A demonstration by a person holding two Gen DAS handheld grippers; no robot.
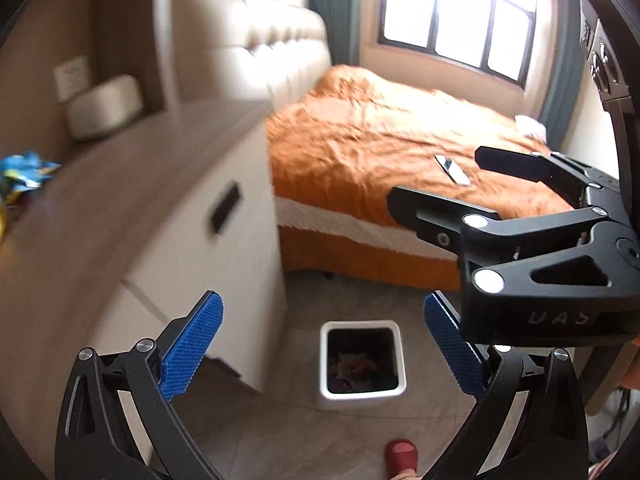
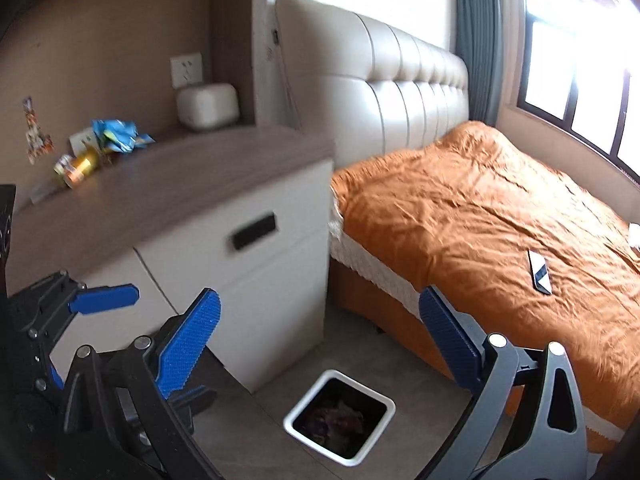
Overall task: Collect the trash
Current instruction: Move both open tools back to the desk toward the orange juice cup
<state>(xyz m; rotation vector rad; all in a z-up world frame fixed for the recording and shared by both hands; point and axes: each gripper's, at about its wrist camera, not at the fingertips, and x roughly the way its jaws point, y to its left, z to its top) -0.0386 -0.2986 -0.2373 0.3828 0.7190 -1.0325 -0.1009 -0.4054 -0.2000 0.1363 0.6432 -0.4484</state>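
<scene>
A white square trash bin [image 1: 360, 325] stands on the floor between the cabinet and the bed, with dark crumpled waste [image 1: 356, 364] inside. My left gripper [image 1: 322, 344] hangs open above it, with nothing between its blue pads. My right gripper [image 2: 318, 340] is open and empty too, above and to the right of the bin [image 2: 360, 385]. One blue finger [image 2: 104, 299] of the left gripper shows at the left of the right wrist view. On the cabinet top lie a crumpled blue wrapper [image 2: 116, 140] and a gold can [image 2: 80, 166]. The wrapper [image 1: 24, 172] is blurred in the left wrist view.
A white drawer cabinet [image 2: 256, 280] with a wooden top stands left of the bin. On that top sits a white box [image 2: 208, 104]. The orange-covered bed [image 2: 500, 220], with a phone [image 2: 540, 272] on it, fills the right. A foot in a red slipper [image 1: 402, 456] stands near the bin.
</scene>
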